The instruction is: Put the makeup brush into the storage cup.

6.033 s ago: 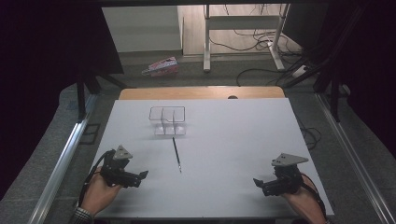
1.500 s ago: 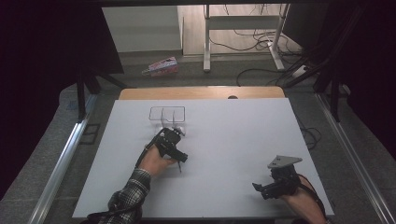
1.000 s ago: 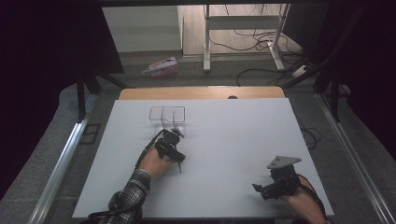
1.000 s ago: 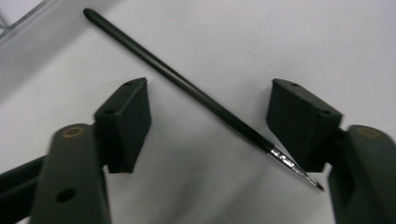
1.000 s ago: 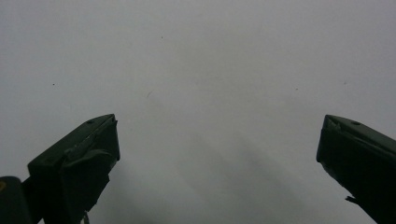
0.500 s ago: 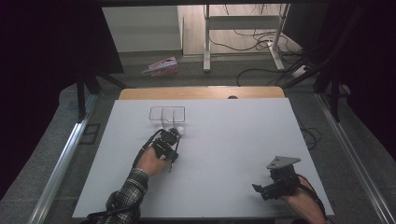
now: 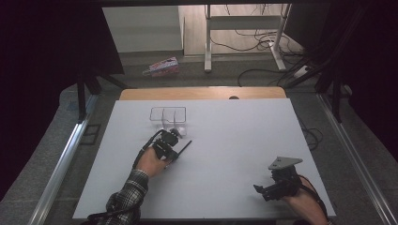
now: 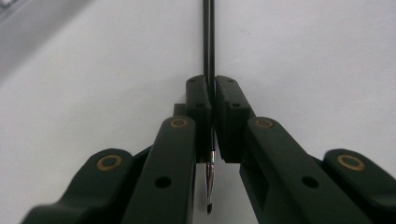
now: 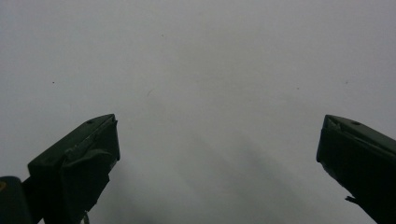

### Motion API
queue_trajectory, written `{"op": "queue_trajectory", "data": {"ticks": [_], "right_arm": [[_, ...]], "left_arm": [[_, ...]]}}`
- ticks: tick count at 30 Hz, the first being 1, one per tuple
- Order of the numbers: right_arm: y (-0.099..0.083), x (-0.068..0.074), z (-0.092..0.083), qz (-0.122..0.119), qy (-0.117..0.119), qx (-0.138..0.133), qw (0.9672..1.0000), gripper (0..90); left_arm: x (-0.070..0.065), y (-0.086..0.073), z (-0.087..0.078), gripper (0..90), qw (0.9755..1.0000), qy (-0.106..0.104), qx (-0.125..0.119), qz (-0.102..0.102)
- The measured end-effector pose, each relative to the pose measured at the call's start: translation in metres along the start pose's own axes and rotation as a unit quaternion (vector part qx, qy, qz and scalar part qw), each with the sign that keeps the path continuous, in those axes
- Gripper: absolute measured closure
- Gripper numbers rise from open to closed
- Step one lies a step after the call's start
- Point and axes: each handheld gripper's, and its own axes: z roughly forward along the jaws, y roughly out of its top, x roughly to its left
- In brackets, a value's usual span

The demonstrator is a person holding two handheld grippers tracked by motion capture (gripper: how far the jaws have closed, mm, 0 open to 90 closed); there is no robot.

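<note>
Where the left gripper (image 8: 211, 121) has just closed, its jaws clamp a thin black paintbrush (image 8: 208, 42), bristle tip half hidden between them, near a clear plastic divided box (image 7: 167, 114). White table (image 7: 234, 140): wide bare middle. Right gripper (image 7: 274, 183), near the front edge, gapes.

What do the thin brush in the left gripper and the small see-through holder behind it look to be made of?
Brush: slim black handle, smooth and slightly glossy, probably painted wood or plastic; a narrow metal-looking band sits above dark bristles near the pads.
Holder: clear, likely acrylic or another hard plastic; the white table shows through its walls and only the edges read as lines.
Left gripper: matte black plastic, brass-coloured pins.
</note>
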Motion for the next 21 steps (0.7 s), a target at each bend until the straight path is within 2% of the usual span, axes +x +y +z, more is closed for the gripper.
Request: {"op": "queue_trajectory", "data": {"ticks": [11,12,14,17,21], "right_arm": [[0.0,0.0,0.0,0.0,0.0,-0.001,1.0,0.0],[0.0,0.0,0.0,0.0,0.0,-0.001,1.0,0.0],[0.0,0.0,0.0,0.0,0.0,-0.001,1.0,0.0],[0.0,0.0,0.0,-0.001,0.002,0.0,1.0,0.0],[0.0,0.0,0.001,-0.001,0.006,0.003,1.0,0.0]], "left_arm": [[-0.001,-0.004,-0.018,85.6,0.9988,-0.021,-0.039,0.023],[-0.001,-0.007,-0.022,85.6,0.9981,-0.027,-0.047,0.028],[-0.001,-0.008,-0.024,85.6,0.9978,-0.03,-0.051,0.031],[-0.002,-0.012,-0.033,85.6,0.9961,-0.035,-0.073,0.034],[-0.002,-0.015,-0.04,85.6,0.9946,-0.038,-0.088,0.04]]}}
